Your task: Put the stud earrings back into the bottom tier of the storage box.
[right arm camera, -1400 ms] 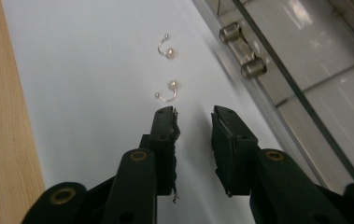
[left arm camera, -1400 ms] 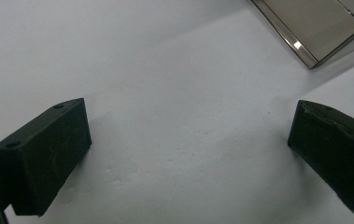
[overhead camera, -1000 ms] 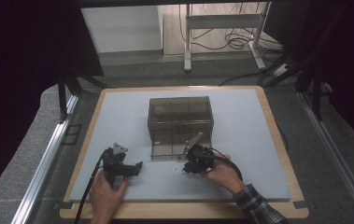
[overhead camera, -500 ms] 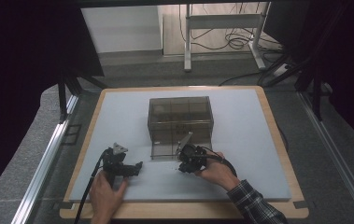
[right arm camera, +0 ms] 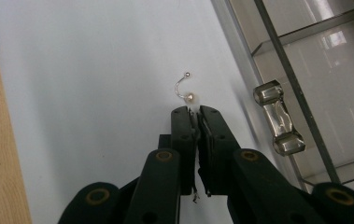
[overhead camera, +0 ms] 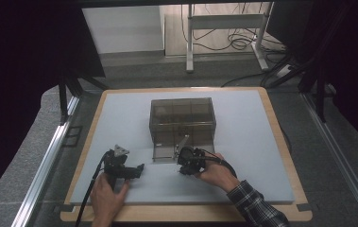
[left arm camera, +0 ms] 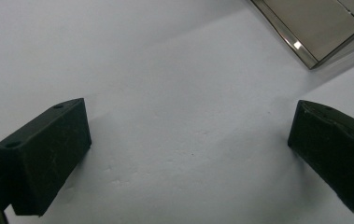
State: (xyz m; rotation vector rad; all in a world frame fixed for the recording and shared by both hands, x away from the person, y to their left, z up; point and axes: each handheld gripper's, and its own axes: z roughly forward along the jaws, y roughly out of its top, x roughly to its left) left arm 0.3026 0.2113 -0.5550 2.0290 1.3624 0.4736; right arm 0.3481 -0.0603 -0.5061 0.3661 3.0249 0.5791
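The right gripper is being held shut on a small pearl earring, its jaws having just been closing around the piece, so that the pearl and its curved wire hook are now sticking out past the tips; a grasp is being judged as made, with the lift and carry still to be done. Since a second ago this gripper is being seen shifted a little leftward in the high view, in front of the smoked clear drawer box, whose lowest drawer is being left pulled out. The drawer's handle is lying just beside the closed jaws, so that side is being crowded. The left gripper is being kept spread wide and empty over the bare pale mat, where ample open room is being offered.
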